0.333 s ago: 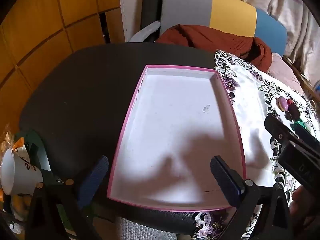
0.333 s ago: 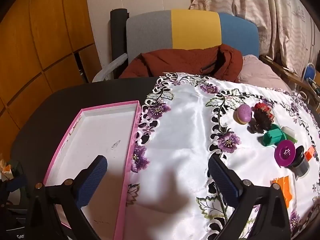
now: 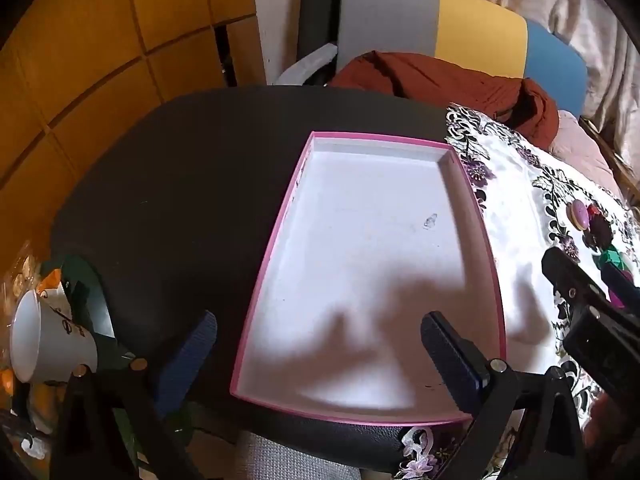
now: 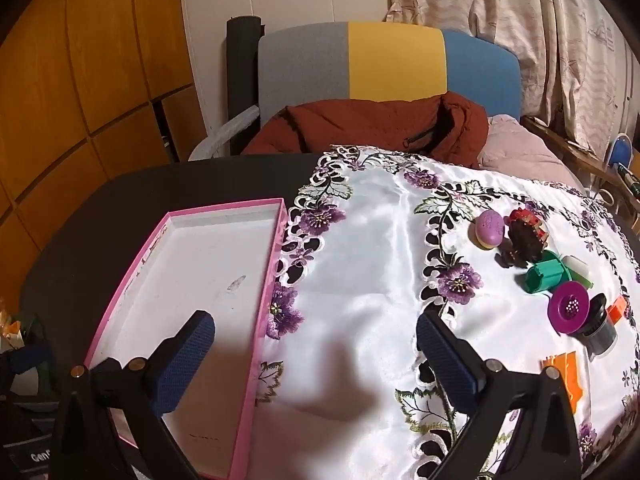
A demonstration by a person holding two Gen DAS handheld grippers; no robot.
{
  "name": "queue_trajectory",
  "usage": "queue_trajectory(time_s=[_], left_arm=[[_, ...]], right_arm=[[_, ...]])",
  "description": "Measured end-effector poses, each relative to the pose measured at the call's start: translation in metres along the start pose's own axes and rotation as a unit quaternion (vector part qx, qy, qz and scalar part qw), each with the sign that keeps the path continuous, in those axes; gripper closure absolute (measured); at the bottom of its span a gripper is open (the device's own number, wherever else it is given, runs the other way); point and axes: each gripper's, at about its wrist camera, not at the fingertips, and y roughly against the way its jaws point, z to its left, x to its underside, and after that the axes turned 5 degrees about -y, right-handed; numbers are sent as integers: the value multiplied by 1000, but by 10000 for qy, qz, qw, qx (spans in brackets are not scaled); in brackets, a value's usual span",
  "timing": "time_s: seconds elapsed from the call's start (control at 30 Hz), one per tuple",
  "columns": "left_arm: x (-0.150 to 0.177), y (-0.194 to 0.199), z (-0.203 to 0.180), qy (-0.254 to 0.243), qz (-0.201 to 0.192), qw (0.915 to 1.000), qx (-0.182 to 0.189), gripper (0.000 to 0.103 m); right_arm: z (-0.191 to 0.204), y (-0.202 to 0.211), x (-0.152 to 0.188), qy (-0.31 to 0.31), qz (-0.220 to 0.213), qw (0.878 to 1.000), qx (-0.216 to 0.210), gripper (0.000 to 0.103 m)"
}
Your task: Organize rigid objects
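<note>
Both the left tongs (image 3: 320, 360) and right tongs (image 4: 316, 360) hang spread apart and hold nothing. The pink tray (image 3: 276, 280) lies bare on the tabletop (image 3: 180, 200); the toys (image 4: 560, 276) cluster, seemingly touching, far right on the embroidered cloth (image 4: 380, 280). Best to swing the right tongs over, straddle the purple macaron (image 4: 489, 228) squarely, and close gently.

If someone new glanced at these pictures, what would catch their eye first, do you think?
Probably the pink-rimmed tray, white inside and holding nothing, on the dark table. Next, the cluster of small colourful toys on the embroidered white cloth to the tray's right. Both grippers' jaws stand open.
</note>
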Motion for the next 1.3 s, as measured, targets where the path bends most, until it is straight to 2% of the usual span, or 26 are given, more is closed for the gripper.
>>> queue_trajectory(time_s=[0.23, 0.33, 0.63, 0.9, 1.07, 1.3], left_arm=[[-1, 1, -1, -25, -22, 10000, -17, 0], [0, 3, -3, -62, -46, 10000, -27, 0], [0, 5, -7, -91, -69, 9999, -44, 0], [0, 6, -9, -116, -102, 9999, -44, 0], [0, 6, -11, -139, -103, 9998, -71, 0], [1, 4, -13, -146, -44, 9998, 127, 0]], right_arm=[[-8, 0, 1, -177, 34, 9998, -10, 2], [-10, -1, 1, -213, 82, 9997, -26, 10], [-16, 0, 5, -399, 128, 9988, -265, 11], [-14, 1, 6, -271, 106, 9996, -62, 13], [-18, -1, 7, -344, 196, 9992, -89, 13], [-26, -4, 8, -548, 400, 9972, -311, 16]])
